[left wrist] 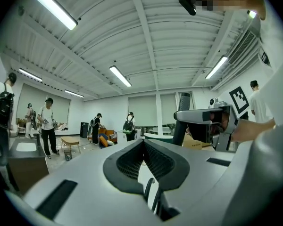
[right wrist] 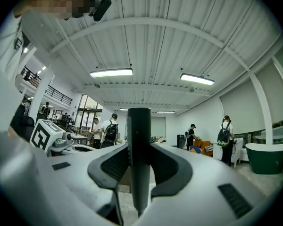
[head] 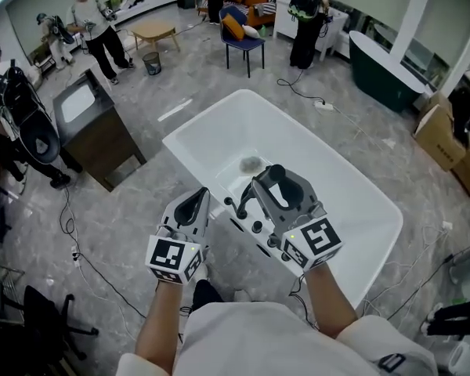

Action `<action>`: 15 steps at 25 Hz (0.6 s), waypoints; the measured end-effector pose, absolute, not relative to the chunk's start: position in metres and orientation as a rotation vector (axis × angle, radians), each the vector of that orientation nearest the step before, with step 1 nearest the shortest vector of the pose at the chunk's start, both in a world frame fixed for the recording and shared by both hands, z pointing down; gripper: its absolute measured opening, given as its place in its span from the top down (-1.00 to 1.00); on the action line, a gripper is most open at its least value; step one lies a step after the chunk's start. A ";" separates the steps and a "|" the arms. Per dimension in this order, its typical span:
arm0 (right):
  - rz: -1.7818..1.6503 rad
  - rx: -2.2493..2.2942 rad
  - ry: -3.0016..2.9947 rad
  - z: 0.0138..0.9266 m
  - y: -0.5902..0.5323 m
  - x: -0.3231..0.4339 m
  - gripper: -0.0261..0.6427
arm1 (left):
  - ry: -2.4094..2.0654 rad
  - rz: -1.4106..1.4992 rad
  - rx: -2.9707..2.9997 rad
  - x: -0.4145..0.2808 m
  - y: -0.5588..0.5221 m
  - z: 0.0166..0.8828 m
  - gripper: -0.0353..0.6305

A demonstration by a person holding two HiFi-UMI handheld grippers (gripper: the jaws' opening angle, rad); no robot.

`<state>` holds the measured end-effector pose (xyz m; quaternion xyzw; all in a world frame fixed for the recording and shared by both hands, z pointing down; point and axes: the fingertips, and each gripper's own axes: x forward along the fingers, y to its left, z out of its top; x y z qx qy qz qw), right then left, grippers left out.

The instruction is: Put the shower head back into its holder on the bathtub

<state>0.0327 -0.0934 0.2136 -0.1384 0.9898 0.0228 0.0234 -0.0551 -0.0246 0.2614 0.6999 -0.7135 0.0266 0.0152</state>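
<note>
The white bathtub (head: pixel 219 120) fills the middle of the head view. Black tap fittings (head: pixel 255 227) sit on its near rim, below and between my two grippers. My right gripper (head: pixel 271 185) is shut on the black shower head (head: pixel 276 174) and holds it upright above those fittings. In the right gripper view its dark handle (right wrist: pixel 139 140) stands straight up between the pads. My left gripper (head: pixel 197 204) hovers just left of the fittings, shut with nothing in it. In the left gripper view its pads (left wrist: pixel 132 161) meet at the tip, and the held shower head handle (left wrist: pixel 183 121) shows to the right.
A dark cabinet with a basin (head: pixel 94 128) stands left of the tub. A dark green tub (head: pixel 384 73) and cardboard boxes (head: pixel 446 135) are at the right. A blue chair (head: pixel 243 41) is behind. Several people stand around the room. Cables lie across the floor.
</note>
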 end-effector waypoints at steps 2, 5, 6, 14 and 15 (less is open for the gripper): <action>0.069 -0.450 3.071 0.217 -0.100 0.027 0.50 | -2.199 0.079 2.194 -0.061 -0.033 0.263 0.86; 0.072 -0.487 3.082 0.225 -0.107 0.015 0.50 | -2.168 0.075 2.214 -0.074 -0.041 0.269 0.86; 0.074 -0.501 3.082 0.226 -0.109 0.011 0.50 | -2.159 0.073 2.220 -0.079 -0.044 0.271 0.86; 0.045 -0.611 3.101 0.235 -0.133 -0.019 0.50 | -2.051 0.085 2.278 -0.115 -0.077 0.278 0.86; 0.039 -0.628 3.104 0.238 -0.135 -0.023 0.50 | -2.036 0.085 2.284 -0.120 -0.081 0.280 0.86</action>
